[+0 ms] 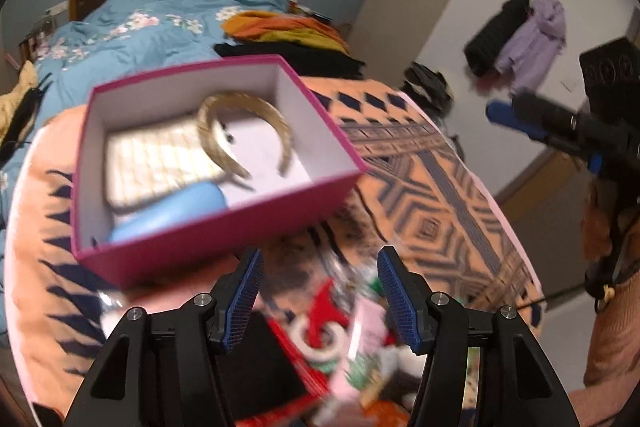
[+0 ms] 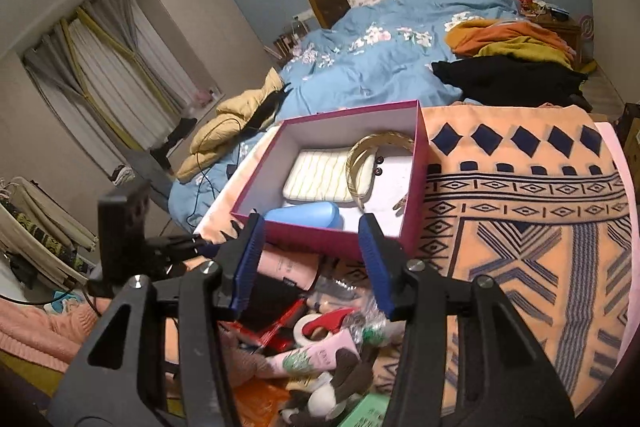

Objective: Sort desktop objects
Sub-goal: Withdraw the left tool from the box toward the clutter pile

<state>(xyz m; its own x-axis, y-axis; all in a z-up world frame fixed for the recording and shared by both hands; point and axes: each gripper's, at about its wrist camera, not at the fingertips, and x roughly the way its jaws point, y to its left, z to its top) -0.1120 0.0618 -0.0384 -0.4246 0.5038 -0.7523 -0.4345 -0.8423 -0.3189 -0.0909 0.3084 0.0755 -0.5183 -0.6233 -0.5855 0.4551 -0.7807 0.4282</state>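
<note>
- I am holding my left claw (image 1: 320, 291) with its jaws apart and nothing between them, hovering over the heap of clutter (image 1: 332, 331) near the front of the table.
- My right claw (image 2: 310, 259) is likewise gaping and carrying nothing (I am seeing it off to the side in the left view too).
- The pink box (image 2: 420, 187) is sitting just behind the heap, and it is already holding a gold headband (image 2: 362, 153), a striped cream pouch (image 2: 316, 177) and a blue case (image 2: 304, 217).
- So, as I am judging it, the sorting is partly along: three things are lying boxed, while a tape roll (image 2: 310, 333), a pink tube (image 2: 308, 355) and other odds are lying loose.
- All of this is resting on an orange patterned cloth (image 2: 520, 227), in a bedroom with a bed (image 2: 380, 59) behind.
</note>
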